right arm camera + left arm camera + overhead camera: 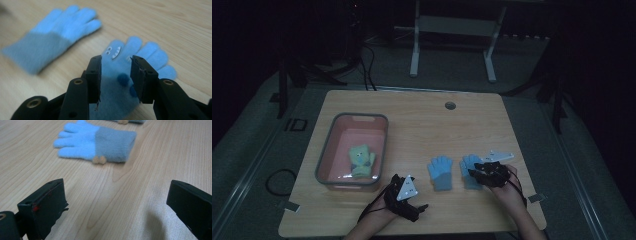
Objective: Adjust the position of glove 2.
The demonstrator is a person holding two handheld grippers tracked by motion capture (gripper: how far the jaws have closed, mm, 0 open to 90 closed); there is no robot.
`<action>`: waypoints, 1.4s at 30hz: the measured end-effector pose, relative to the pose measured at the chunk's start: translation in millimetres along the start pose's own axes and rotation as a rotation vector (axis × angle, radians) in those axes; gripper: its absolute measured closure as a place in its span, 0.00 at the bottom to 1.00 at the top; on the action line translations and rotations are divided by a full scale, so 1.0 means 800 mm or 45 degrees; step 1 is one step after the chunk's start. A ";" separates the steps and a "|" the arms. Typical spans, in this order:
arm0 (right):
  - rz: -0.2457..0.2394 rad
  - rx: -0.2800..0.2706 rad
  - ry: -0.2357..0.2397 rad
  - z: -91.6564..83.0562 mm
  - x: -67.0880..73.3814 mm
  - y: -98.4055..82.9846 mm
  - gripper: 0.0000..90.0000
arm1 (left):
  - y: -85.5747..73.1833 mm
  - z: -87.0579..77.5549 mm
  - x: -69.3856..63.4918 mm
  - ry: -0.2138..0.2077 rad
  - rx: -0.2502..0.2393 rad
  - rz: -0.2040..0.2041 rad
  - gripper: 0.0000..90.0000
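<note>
**Two blue gloves lying on the desk, right gripper over one**

The right gripper is hovering over the right blue glove, its jaws standing partly apart with the glove's face-patterned palm showing between them; the pads are not pressing on it. The other blue glove is lying flat just beside it on the desk. The left gripper is resting near the desk's front edge, jaws spread wide with nothing between them. A green glove is sitting inside the pink bin at the left.
</note>
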State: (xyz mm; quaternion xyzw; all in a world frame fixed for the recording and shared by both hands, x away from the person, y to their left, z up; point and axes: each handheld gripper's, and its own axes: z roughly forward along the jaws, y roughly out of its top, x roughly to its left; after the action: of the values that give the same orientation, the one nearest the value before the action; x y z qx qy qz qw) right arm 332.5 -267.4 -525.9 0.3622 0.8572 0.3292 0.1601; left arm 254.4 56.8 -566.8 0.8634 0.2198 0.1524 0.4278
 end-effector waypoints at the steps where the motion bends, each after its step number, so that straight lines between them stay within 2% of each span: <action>1: -0.024 -0.004 0.013 0.000 -0.003 -0.001 0.68 | 0.000 0.000 0.000 0.001 0.001 0.003 0.03; 3: -0.034 0.005 0.059 0.002 -0.010 -0.002 0.69 | 0.000 0.000 0.000 0.001 0.004 0.007 0.03; 6: -0.046 0.023 0.081 0.008 -0.015 -0.005 0.70 | 0.000 0.000 0.000 -0.003 0.004 0.005 0.03; 9: -0.070 0.064 0.065 0.018 -0.016 -0.012 0.67 | 0.000 0.000 0.000 -0.002 0.004 0.004 0.03; 12: -0.072 0.041 0.060 0.019 -0.015 -0.016 0.66 | 0.000 0.000 0.000 -0.001 0.005 0.003 0.03; 15: -0.049 0.032 0.079 0.019 -0.017 -0.019 0.61 | 0.000 0.000 0.000 -0.001 0.006 0.002 0.03; 19: -0.068 0.033 0.122 0.019 -0.018 -0.020 0.52 | 0.000 0.000 0.000 0.000 0.005 0.003 0.03; 23: -0.081 0.031 0.131 0.020 -0.017 -0.020 0.51 | 0.000 0.001 0.000 -0.002 0.007 0.002 0.03; 26: -0.075 0.026 0.120 0.020 -0.017 -0.020 0.58 | 0.000 0.001 0.000 -0.001 0.008 0.005 0.03; 29: -0.070 0.028 0.120 0.019 -0.017 -0.020 0.71 | 0.000 0.001 0.000 0.002 0.013 0.008 0.03; 30: -0.064 0.030 0.122 0.019 -0.016 -0.019 0.81 | 0.000 0.001 0.000 0.002 0.013 0.008 0.03; 33: -0.042 0.037 0.106 0.019 -0.013 -0.018 0.90 | 0.000 0.001 0.000 0.003 0.016 0.008 0.03; 39: -0.026 0.032 0.056 0.013 -0.007 -0.009 0.93 | 0.000 0.001 0.000 0.003 0.014 0.012 0.03; 42: -0.038 -0.004 0.049 0.003 -0.002 0.001 0.93 | 0.000 0.001 0.000 0.002 0.015 0.011 0.03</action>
State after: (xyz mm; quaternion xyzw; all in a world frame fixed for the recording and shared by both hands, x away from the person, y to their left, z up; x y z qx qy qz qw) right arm 335.5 -266.8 -526.9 0.3427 0.8650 0.3349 0.1489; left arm 254.7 56.3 -567.4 0.8667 0.2172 0.1539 0.4219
